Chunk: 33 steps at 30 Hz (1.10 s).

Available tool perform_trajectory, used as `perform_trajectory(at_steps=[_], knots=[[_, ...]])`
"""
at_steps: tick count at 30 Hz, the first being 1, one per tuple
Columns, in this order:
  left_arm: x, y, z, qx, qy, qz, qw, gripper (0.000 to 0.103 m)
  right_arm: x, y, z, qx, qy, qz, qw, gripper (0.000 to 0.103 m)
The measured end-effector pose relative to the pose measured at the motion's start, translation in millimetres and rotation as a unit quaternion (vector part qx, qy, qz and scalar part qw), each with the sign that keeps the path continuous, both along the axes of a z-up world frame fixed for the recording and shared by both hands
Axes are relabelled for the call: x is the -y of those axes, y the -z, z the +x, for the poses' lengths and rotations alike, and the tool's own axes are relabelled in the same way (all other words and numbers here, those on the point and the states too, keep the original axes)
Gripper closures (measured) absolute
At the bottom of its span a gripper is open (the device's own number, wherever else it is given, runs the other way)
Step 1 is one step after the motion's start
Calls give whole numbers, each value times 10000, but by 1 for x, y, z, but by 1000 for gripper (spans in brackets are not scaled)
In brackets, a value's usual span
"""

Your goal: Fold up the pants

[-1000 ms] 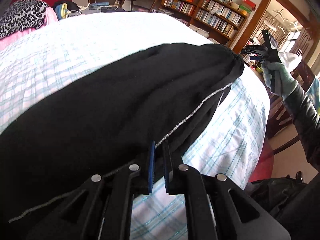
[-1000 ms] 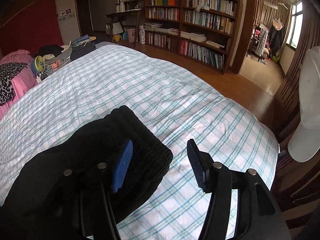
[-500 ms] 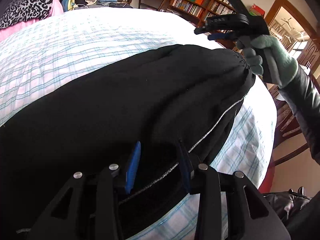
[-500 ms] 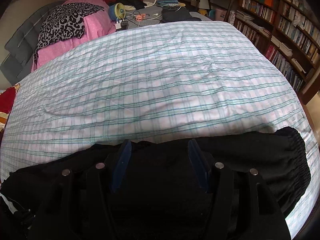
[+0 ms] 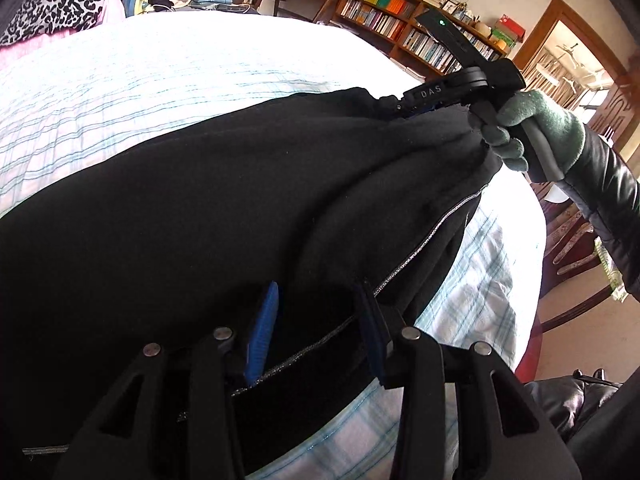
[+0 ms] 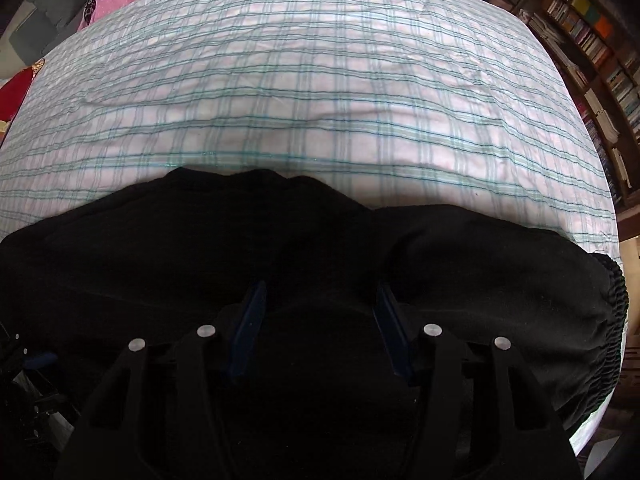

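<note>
Left claw (image 5: pixel 316 320) gapes over black pants (image 5: pixel 180 208), seemingly untouched.

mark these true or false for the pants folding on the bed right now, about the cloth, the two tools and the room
1. The black fabric pants lie on a white bedsheet with teal check lines. True.
2. The left tool is clamped shut with nothing between its blue pads. False: it stands open, having just been opening, with black cloth and a silver seam stripe between the pads.
3. The right tool hovers over bare sheet. False: it stands open over the pants.
4. A green-gloved hand holds the right tool near the gathered waistband. True.
5. A wooden bookshelf full of books stands behind the bed. True.
</note>
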<state>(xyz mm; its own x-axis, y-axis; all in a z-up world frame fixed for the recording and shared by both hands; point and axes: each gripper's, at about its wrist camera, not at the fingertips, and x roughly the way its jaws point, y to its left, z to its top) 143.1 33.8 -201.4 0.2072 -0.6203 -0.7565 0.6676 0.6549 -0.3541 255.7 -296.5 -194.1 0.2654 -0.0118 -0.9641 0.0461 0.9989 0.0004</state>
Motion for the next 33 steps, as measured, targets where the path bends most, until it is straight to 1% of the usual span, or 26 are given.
perform_trajectory(at_steps=[4, 6, 9, 11, 15, 17, 20, 23, 25, 27, 29, 30, 31, 33], knots=[[-1, 1, -1, 23, 14, -19, 10000, 61, 8, -13, -2, 204, 207, 127, 9995, 47], [-1, 1, -1, 26, 14, -34, 10000, 61, 7, -24, 5, 375, 272, 202, 9987, 47], [-1, 2, -1, 8, 7, -61, 10000, 60, 0, -35, 25, 545, 319, 448, 9970, 47], [-3, 2, -1, 9, 5, -69, 10000, 60, -9, -33, 43, 487, 292, 552, 9969, 47], [-4, 2, -1, 23, -4, -69, 10000, 60, -17, -15, 71, 162, 465, 658, 9966, 47], [-4, 2, -1, 21, -7, -77, 10000, 60, -23, -7, 75, 44, 415, 537, 9977, 47], [-5, 1, 2, -41, -22, -103, 9999, 60, -31, 0, 68, -116, 245, 68, 9996, 47], [-7, -4, 8, -167, -86, -173, 9997, 60, -32, 4, 52, -206, 138, -186, 9995, 47], [-10, -11, 13, -228, -202, -276, 9992, 60, -30, 5, 40, -238, 112, -231, 9994, 47], [-12, -22, 16, -95, -298, -334, 9990, 60, -28, 5, 29, -249, 89, -231, 9994, 47], [-10, -31, 18, 168, -345, -262, 9989, 59, -28, 5, 21, -251, 78, -240, 9994, 47], [-8, -33, 20, 255, -343, -223, 9988, 57, -28, 6, 17, -251, 74, -246, 9994, 47], [-6, -33, 22, 280, -346, -197, 9988, 56, -28, 6, 14, -255, 81, -243, 9993, 47], [-1, -29, 28, 208, -387, -144, 9989, 56, -30, 7, 11, -235, 97, -230, 9994, 47]])
